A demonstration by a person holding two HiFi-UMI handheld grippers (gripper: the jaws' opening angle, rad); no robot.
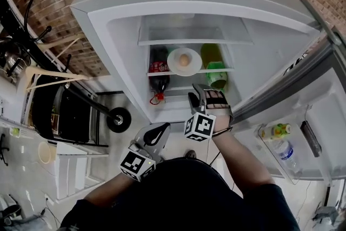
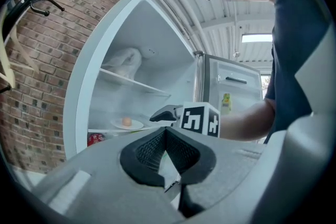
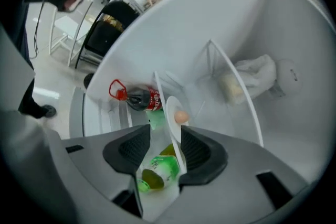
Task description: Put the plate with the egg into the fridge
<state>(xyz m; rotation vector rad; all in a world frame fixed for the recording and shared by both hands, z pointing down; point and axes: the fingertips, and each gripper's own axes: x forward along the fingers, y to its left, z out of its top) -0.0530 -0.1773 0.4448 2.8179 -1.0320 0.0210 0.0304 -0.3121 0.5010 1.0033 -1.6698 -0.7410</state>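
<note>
The white plate (image 1: 184, 61) with a brown egg (image 1: 184, 59) rests on the middle glass shelf (image 1: 230, 69) of the open fridge. My right gripper (image 1: 203, 93) hovers just in front of and below it, jaws apart and empty. In the right gripper view, which is rolled sideways, the plate (image 3: 172, 113) and egg (image 3: 181, 116) lie beyond the open gripper (image 3: 165, 152), clear of the pads. My left gripper (image 1: 154, 135) hangs back outside the fridge near my body. Its jaws meet at the tips with nothing between them (image 2: 166, 136). From there the plate (image 2: 127, 124) shows on the shelf.
A dark cola bottle (image 1: 158, 76) lies left of the plate and green bottles (image 1: 216, 77) lie to its right. A white bag (image 3: 252, 77) sits on the upper shelf. The open door (image 1: 303, 132) at right holds bottles (image 1: 275, 131). A black cart (image 1: 65, 111) stands at left.
</note>
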